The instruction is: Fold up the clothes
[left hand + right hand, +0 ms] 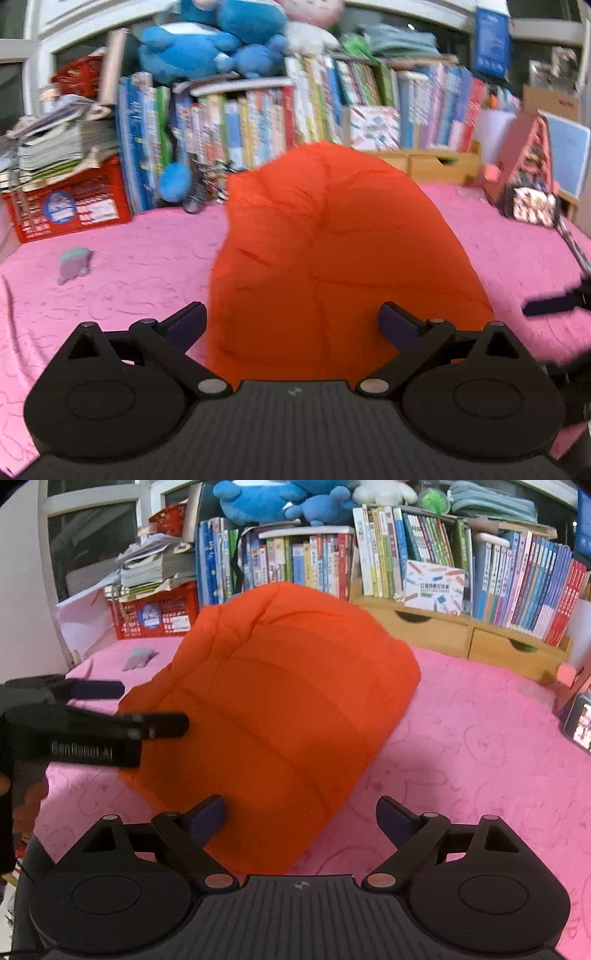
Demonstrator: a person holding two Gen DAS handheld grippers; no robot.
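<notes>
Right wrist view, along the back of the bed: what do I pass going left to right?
Red crate → orange padded garment → wooden drawer unit → phone screen at the right edge.

A pink bedspread (pixel 480 738) meets crowded bookshelves (pixel 424 554) and, apparently, a dark window (pixel 92 542) at left.

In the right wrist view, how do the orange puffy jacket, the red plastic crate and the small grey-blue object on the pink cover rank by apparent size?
1. Orange puffy jacket, by far the largest.
2. Red plastic crate.
3. Small grey-blue object, smallest.
The jacket lies nearer the camera, which enlarges it.
</notes>
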